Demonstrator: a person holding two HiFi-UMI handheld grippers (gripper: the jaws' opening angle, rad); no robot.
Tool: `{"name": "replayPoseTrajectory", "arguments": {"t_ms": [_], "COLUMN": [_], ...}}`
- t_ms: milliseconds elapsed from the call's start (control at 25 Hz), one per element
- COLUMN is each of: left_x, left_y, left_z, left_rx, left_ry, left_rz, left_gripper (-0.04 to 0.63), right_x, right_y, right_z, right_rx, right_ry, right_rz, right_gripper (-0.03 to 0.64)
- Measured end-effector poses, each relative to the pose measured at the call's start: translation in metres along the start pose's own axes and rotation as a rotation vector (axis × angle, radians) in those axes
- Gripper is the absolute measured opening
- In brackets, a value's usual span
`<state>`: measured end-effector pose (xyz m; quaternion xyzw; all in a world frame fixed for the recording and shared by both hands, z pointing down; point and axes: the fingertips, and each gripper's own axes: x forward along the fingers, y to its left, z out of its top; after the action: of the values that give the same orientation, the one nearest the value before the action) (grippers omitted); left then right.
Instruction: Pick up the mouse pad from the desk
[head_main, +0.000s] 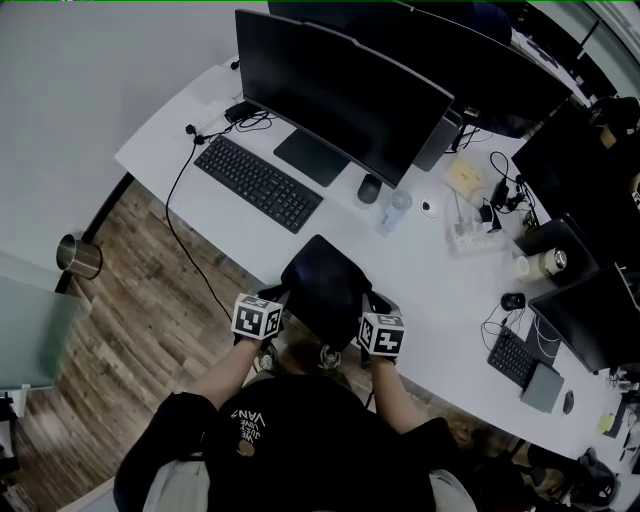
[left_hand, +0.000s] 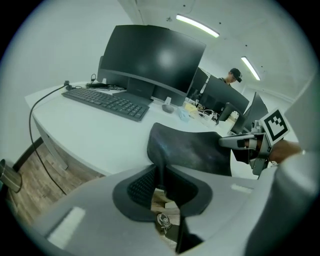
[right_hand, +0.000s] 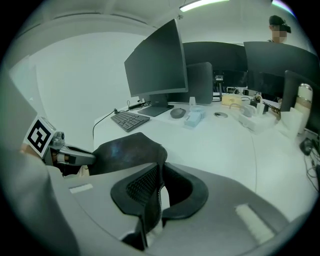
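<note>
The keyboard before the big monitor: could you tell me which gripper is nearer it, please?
Left. The left gripper grips the mouse pad's edge on the keyboard's side; the right gripper grips the far edge.

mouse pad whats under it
White desk under its far part; the near edge, pinched by left gripper and right gripper, overhangs a shoe. The desk right beneath is hidden.

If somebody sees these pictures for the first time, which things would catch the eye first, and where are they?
First comes the dark mouse pad at the near edge of the white desk, with the left gripper and the right gripper each shut on one side of it. Behind it stands a wide curved monitor, with a black keyboard in front of it, toward the left.
</note>
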<state>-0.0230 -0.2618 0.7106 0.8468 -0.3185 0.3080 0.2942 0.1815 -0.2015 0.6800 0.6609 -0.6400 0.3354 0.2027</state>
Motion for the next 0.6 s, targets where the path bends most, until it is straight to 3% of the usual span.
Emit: {"name": "replayPoseTrajectory", "arguments": {"t_ms": [320, 600], "left_x": [-0.051, -0.105], "left_y": [0.032, 0.060], "left_z": [-0.022, -0.025], "left_rx": [-0.110, -0.188], "left_ry": [-0.080, -0.200], "left_rz": [0.062, 0.133], "left_gripper": [0.055, 0.052], "right_x": [0.009, 0.011], "right_y": [0.062, 0.125], "right_z": [0.009, 0.030], "right_rx": [-0.112, -0.208], "right_ry": [0.017, -0.011], "right_rz": [0.119, 0.247], "right_gripper": [0.043, 0.043]}}
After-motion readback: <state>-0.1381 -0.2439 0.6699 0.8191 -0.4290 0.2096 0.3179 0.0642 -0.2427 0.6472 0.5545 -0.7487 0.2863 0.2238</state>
